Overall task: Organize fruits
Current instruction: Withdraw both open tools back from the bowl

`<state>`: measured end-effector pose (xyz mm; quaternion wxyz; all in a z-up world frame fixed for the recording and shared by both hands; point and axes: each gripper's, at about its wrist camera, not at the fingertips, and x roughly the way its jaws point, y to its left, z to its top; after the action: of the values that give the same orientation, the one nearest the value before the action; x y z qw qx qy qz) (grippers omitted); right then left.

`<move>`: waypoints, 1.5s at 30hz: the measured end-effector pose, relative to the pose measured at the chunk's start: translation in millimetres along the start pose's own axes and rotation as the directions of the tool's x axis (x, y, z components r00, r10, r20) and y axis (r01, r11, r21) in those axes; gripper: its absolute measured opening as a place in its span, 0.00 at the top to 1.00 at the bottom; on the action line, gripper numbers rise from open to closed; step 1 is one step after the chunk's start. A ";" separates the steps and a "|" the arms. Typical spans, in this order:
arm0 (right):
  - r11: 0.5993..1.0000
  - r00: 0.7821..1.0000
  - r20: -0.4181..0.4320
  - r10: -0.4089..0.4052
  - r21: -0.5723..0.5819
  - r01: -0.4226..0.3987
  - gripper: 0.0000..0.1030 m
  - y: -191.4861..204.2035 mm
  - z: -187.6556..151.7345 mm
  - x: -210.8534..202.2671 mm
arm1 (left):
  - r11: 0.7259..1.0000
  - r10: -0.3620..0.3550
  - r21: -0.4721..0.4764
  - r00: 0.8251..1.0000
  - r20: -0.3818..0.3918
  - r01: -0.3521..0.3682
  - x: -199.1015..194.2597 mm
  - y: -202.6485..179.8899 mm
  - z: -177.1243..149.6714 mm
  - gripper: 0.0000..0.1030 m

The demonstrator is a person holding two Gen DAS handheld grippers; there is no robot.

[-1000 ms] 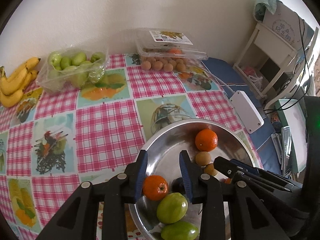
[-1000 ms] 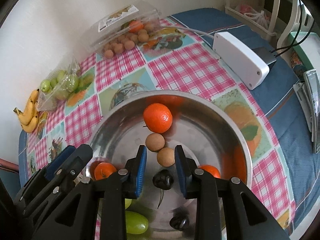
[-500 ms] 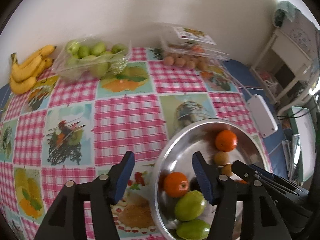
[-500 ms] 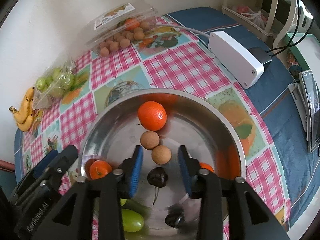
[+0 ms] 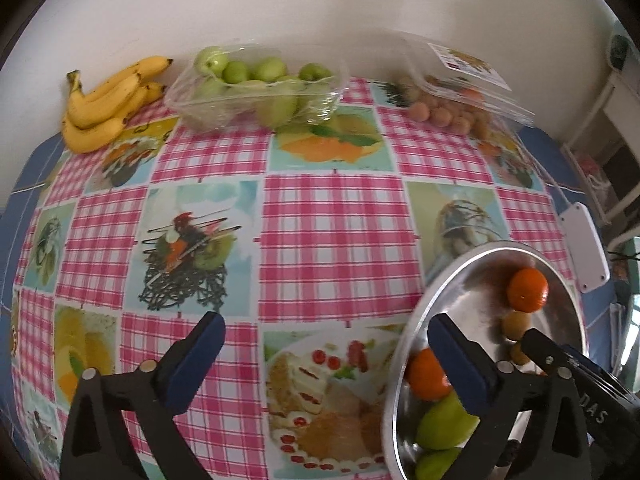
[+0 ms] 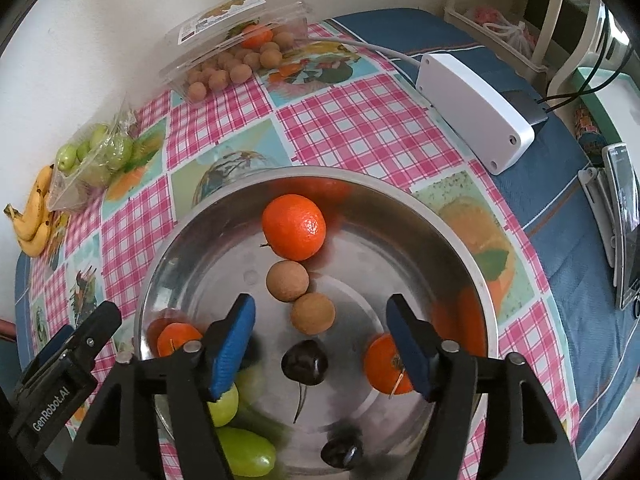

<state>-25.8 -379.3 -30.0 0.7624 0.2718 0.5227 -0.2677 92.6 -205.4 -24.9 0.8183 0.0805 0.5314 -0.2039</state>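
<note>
A steel bowl [image 6: 440, 216] holds a large orange [image 6: 294, 226], two brown longans [image 6: 287, 280], two small oranges [image 6: 178, 338], green fruits [image 6: 244, 452] and two dark cherries [image 6: 305, 362]. My right gripper [image 6: 320, 332] hangs over the bowl with its jaws opening. One cherry and a longan lie between the fingers, and neither pad touches them. My left gripper [image 5: 324, 340] is over the tablecloth beside the bowl's rim [image 5: 424, 312]. Its jaws are opening very wide and hold nothing. A small orange [image 5: 426, 374] lies in the bowl behind its right finger.
Along the back wall lie bananas [image 5: 108, 100], a clear tray of green fruit [image 5: 256, 84] and an open clamshell of longans [image 5: 456, 96]. A white power box [image 6: 476, 108] with its cable sits right of the bowl. A phone [image 6: 624, 224] lies at the far right.
Both grippers' jaws have spread wide. The left gripper swung left off the bowl, leaving the small orange inside. The right gripper stayed over the bowl, with the cherry lying under it.
</note>
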 end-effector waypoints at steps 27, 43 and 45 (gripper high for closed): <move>0.998 1.000 0.011 0.013 -0.061 -0.012 0.04 5.9 2.9 2.6 | 0.998 0.070 0.005 0.998 -0.001 -0.070 5.2 8.6 1.7 0.00; 0.988 1.000 -0.002 -0.018 -0.154 0.018 0.04 24.2 -7.4 -3.9 | 0.987 0.158 0.021 0.987 0.031 -0.158 -7.0 11.1 -3.7 0.00; 0.988 1.000 0.000 -0.016 -0.155 0.016 0.04 24.8 -9.4 -6.6 | 0.988 0.154 0.014 0.987 0.037 -0.155 -11.7 12.5 -5.0 0.00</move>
<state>-16.8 -354.4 -23.3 0.7789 0.2078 0.5443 -0.2321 89.6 -189.4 -17.5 0.8404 0.1247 0.5069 -0.1458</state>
